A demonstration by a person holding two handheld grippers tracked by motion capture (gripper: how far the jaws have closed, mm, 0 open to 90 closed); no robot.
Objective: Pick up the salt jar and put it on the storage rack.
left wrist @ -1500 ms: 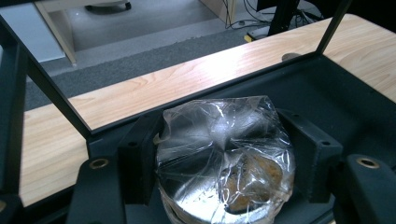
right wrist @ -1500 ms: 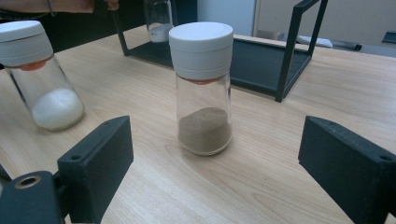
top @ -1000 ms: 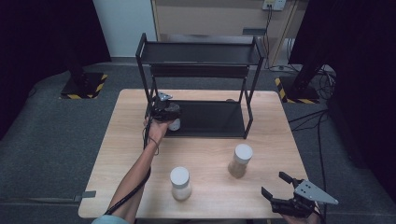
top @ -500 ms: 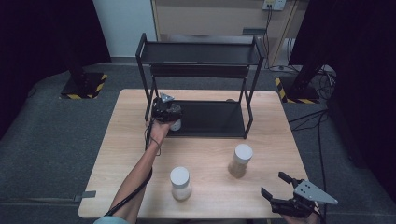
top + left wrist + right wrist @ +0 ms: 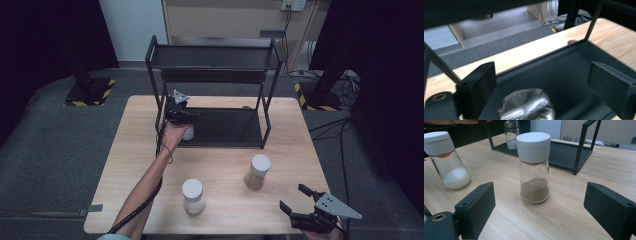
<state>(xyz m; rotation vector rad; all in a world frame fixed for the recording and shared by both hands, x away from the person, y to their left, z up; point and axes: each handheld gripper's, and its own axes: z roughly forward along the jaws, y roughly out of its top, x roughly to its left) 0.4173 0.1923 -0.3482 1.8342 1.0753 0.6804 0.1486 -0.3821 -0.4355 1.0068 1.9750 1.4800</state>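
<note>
A small glass shaker with a silver cap (image 5: 188, 133) stands on the bottom shelf of the black rack (image 5: 235, 131), near its left end. My left gripper (image 5: 189, 120) hovers just above it. Its jaws have just been opening and now stand wide, with the shaker's cap (image 5: 527, 106) low between them and untouched. My right gripper (image 5: 294, 197) waits open at the table's front right corner, facing a white-lidded jar of brown powder (image 5: 534, 167). A second white-lidded jar holds white powder (image 5: 445, 162).
The two jars (image 5: 257, 171) (image 5: 192, 196) stand on the wooden table (image 5: 225, 165) in front of the rack. The rack's upper shelf (image 5: 215, 57) overhangs the lower one. Dark grey floor surrounds the table.
My left gripper's jaws have opened off the small shaker, and the hand has lifted slightly above it. The shaker stays on the shelf. The right gripper has not moved.
</note>
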